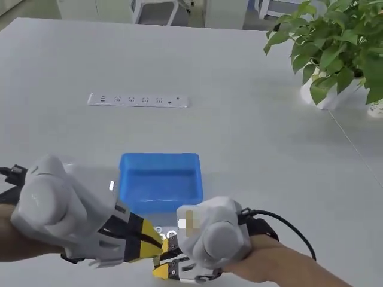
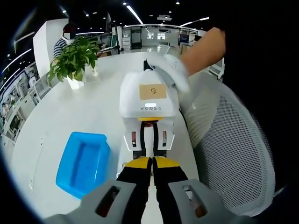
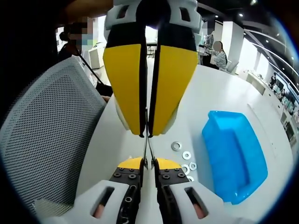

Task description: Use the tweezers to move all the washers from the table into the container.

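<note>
The blue container (image 1: 159,159) stands mid-table, also seen in the left gripper view (image 2: 70,179) and the right gripper view (image 3: 243,184). Several small steel washers (image 3: 187,155) lie on the white table beside it, just in front of it in the head view (image 1: 160,230). My left gripper (image 1: 158,244) and right gripper (image 1: 164,258) meet tip to tip at the near table edge. Thin metal tweezers (image 3: 147,145) run from my right gripper (image 3: 148,163) into the yellow jaws of my left gripper (image 3: 145,133). Both grippers look shut on them.
A white power strip (image 1: 137,100) lies beyond the container. A potted plant (image 1: 335,54) stands at the far right. A grey mesh chair (image 2: 233,140) sits close behind the near edge. The table (image 1: 251,137) is bare around the container.
</note>
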Demonstrator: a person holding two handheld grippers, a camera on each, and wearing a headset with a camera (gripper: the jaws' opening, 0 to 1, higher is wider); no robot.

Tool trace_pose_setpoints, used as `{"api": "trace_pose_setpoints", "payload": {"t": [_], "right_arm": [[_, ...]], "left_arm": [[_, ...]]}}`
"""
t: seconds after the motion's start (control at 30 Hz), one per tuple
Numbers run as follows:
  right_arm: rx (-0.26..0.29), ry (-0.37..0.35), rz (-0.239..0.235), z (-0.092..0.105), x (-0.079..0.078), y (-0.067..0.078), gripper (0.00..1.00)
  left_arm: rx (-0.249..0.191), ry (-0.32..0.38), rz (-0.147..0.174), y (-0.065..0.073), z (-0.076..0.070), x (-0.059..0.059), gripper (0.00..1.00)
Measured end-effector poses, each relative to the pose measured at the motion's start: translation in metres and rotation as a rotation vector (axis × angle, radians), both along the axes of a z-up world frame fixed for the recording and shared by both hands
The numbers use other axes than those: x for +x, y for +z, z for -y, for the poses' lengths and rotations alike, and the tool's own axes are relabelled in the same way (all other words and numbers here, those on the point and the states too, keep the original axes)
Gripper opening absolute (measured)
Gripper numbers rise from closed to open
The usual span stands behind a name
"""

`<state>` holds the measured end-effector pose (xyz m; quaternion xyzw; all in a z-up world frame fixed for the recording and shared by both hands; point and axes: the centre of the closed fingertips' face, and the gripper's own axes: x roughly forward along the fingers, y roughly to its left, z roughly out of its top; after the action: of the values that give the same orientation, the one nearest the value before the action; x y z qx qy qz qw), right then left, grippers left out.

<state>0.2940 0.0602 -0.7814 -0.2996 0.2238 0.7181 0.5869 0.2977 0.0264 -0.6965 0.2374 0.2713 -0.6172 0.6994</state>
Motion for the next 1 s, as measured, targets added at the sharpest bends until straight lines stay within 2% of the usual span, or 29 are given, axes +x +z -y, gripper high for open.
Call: {"api": "trace_pose_setpoints", "payload": {"t": [0.23, 0.33, 0.7, 1.0], "right_arm": [[0.007, -0.002, -0.007, -0.0003, -0.0009, 0.0000, 0.11], [0.008, -0.004, -0.007, -0.0001, -0.0005, 0.0001, 0.11], [0.006, -0.009, -0.003, 0.0024, 0.0008, -0.0002, 0.13], [0.011, -0.020, 0.001, 0.0026, 0.0041, 0.0022, 0.13]], "left_arm": [[0.017, -0.003, -0.005, -0.0112, -0.0042, -0.0009, 0.06], [0.007, 0.002, -0.002, -0.0109, -0.0038, 0.0003, 0.06], [0.023, -0.002, 0.010, -0.0109, -0.0073, 0.0014, 0.06], [0.017, -0.011, 0.022, -0.0067, -0.0056, 0.0041, 0.06]]}}
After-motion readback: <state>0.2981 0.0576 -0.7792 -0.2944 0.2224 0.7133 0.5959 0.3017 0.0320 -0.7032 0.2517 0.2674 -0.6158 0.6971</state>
